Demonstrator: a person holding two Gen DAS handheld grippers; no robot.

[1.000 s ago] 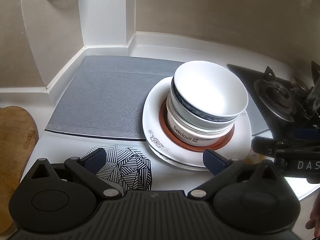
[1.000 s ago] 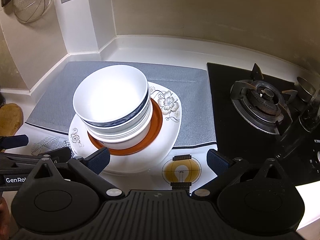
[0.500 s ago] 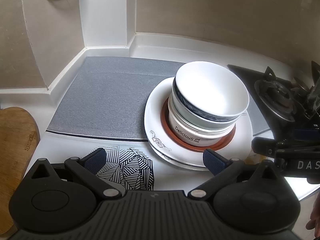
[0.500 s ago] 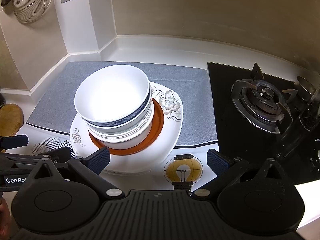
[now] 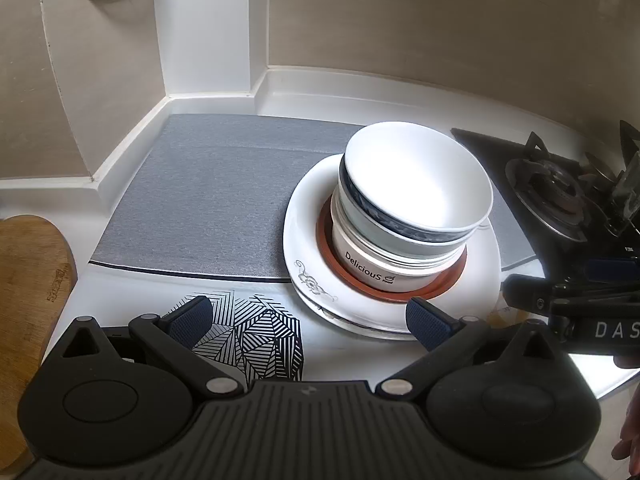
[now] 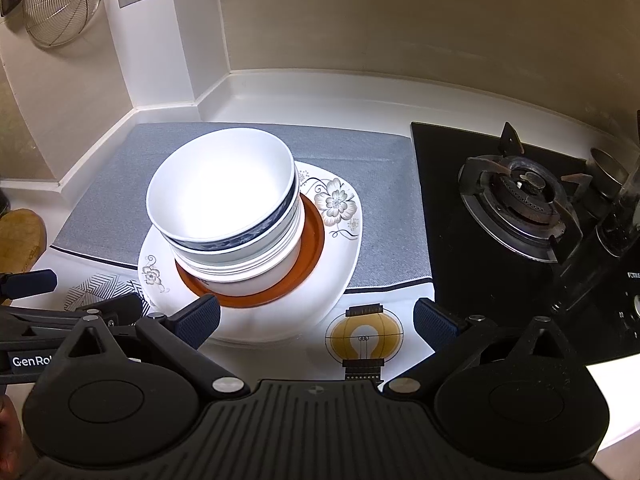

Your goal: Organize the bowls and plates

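A stack of nested bowls [image 5: 416,184] [image 6: 224,196], the top one white with a blue band below it and a "Delicious" bowl at the bottom, stands on an orange-brown plate [image 5: 440,282] [image 6: 310,248]. That plate lies on white floral plates [image 5: 308,240] [image 6: 340,208]. My left gripper [image 5: 308,316] is open and empty, just in front of the stack and to its left. My right gripper [image 6: 318,318] is open and empty, in front of the stack and to its right. Each gripper shows at the edge of the other's view.
A grey mat [image 5: 216,196] [image 6: 384,184] covers the counter under the plates, with patterned coasters [image 5: 256,328] [image 6: 362,336] in front. A gas hob [image 6: 520,200] [image 5: 556,188] lies right. A wooden board [image 5: 28,280] lies left. A wire strainer [image 6: 56,4] hangs on the wall.
Both views have shifted very slightly; the stack sits a touch further right in the frames. Both grippers stay open and empty, and the dishes have not moved.
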